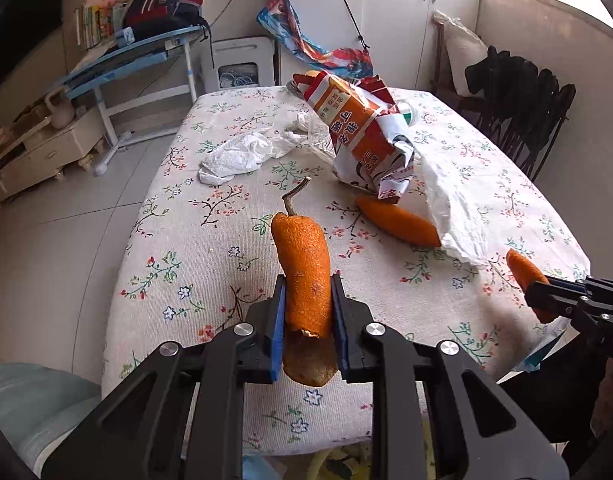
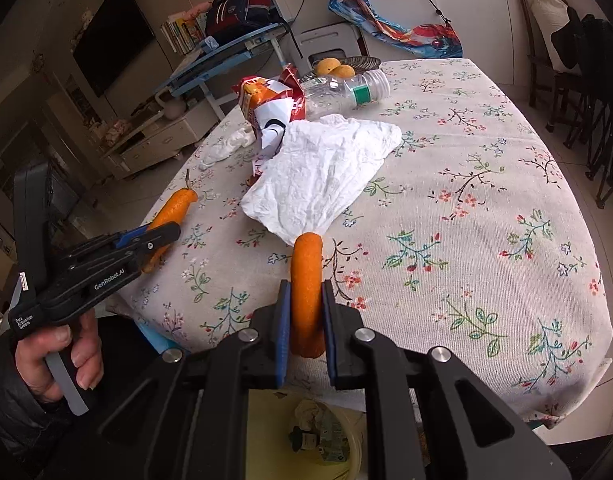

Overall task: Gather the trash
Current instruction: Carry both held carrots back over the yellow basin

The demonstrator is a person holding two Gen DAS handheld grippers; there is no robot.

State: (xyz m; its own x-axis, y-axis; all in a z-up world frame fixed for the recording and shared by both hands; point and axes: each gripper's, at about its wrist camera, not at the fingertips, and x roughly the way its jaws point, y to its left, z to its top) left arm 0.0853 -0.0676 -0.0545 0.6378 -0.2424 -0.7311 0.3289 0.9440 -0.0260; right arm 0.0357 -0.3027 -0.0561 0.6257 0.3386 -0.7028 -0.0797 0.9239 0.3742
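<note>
My left gripper [image 1: 307, 312] is shut on an orange peel with a stem [image 1: 304, 268], held above the near edge of the floral table [image 1: 210, 264]. It also shows in the right wrist view [image 2: 162, 236] with its peel [image 2: 174, 208]. My right gripper [image 2: 304, 320] is shut on another orange peel [image 2: 305, 280]; in the left wrist view it [image 1: 546, 296] holds that peel [image 1: 524, 268] at the right. A third peel [image 1: 398, 220] lies on the table beside a crumpled white tissue [image 1: 454, 200] [image 2: 326, 172] and a torn orange carton [image 1: 358, 132] [image 2: 270, 108].
A white plastic bag [image 1: 238, 156], a clear plastic bottle [image 2: 346, 90] and a bowl of fruit [image 2: 338, 68] lie farther back. A yellow bin with trash [image 2: 318, 436] sits below the near table edge. Dark chairs [image 1: 526, 112] stand at the right.
</note>
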